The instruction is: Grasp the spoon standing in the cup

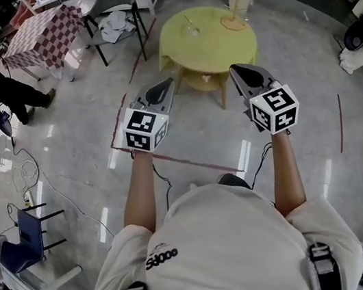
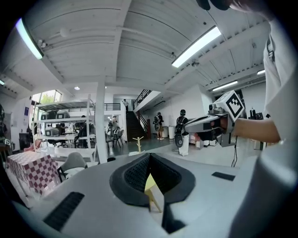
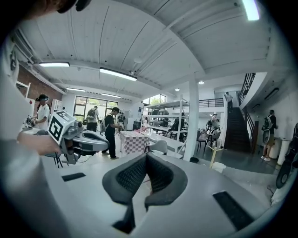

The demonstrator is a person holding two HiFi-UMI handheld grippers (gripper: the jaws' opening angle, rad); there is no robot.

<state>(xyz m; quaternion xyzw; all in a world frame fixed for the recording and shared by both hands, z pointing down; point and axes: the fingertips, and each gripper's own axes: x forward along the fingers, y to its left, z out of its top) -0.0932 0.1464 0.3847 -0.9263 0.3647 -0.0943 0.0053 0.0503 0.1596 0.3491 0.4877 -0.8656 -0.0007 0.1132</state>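
The left gripper (image 1: pixel 168 82) and the right gripper (image 1: pixel 237 71) were held out side by side in the middle of the frame. Each had its jaws pressed together with nothing between them. The cup (image 1: pixel 192 31) with the spoon (image 1: pixel 185 25) stood well apart from both, on the round yellow table (image 1: pixel 220 50) at the top middle, and looked very small there.
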